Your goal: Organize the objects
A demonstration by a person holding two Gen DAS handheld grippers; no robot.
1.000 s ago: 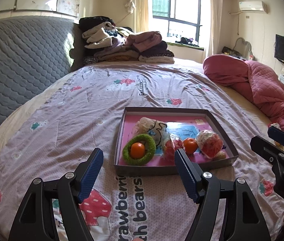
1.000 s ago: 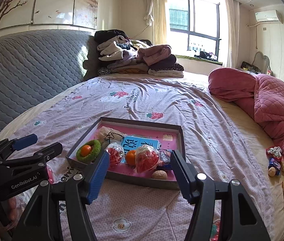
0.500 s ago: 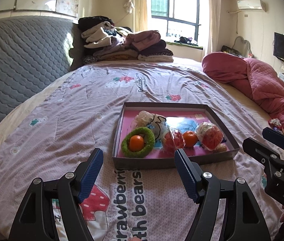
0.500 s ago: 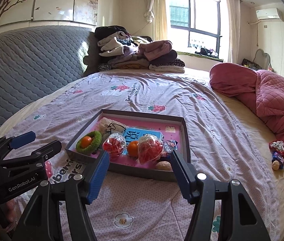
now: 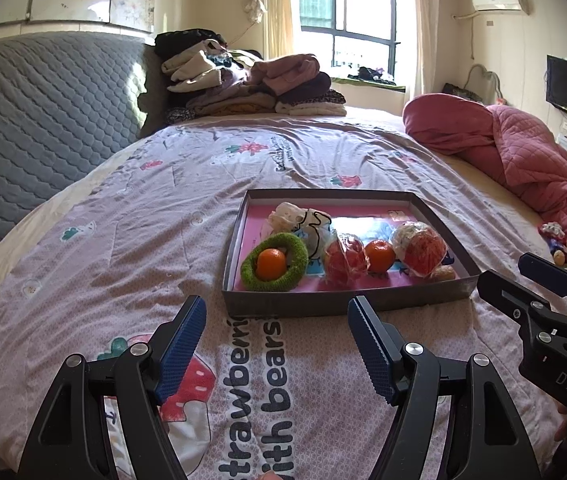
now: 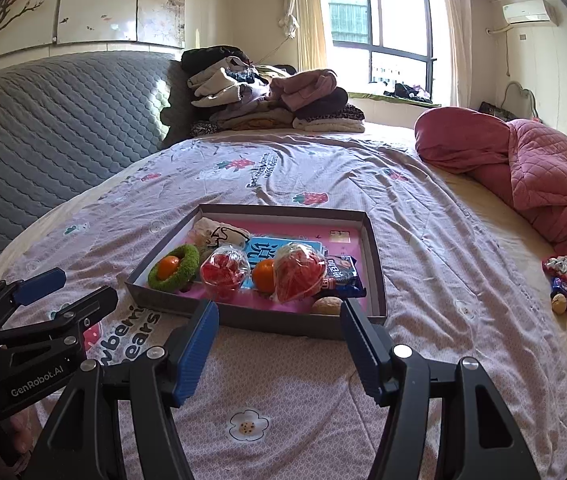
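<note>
A shallow grey box (image 5: 343, 305) with a pink floor lies on the bedspread. It holds a green ring (image 5: 299, 249) with an orange (image 5: 270, 264) in it, a white pouch (image 5: 289, 214), two clear bags of red pieces (image 5: 345, 258), a second orange (image 5: 379, 255) and a walnut (image 5: 441, 274). My left gripper (image 5: 275, 312) hovers open just short of the box's front wall, nothing between its fingers. My right gripper (image 6: 279, 312) is open and empty at the same wall (image 6: 275, 322), near the walnut (image 6: 326, 305) and a dark snack pack (image 6: 343, 274).
Folded clothes (image 5: 251, 84) are stacked at the far end of the bed. A pink quilt (image 6: 543, 168) lies bunched on the right, with loose snacks and a nut (image 6: 561, 292) beside it. A grey padded headboard (image 5: 43, 104) runs along the left.
Both grippers have sunk a little toward the bedspread, so the box sits higher in both views. The jaws stand as wide as before.
</note>
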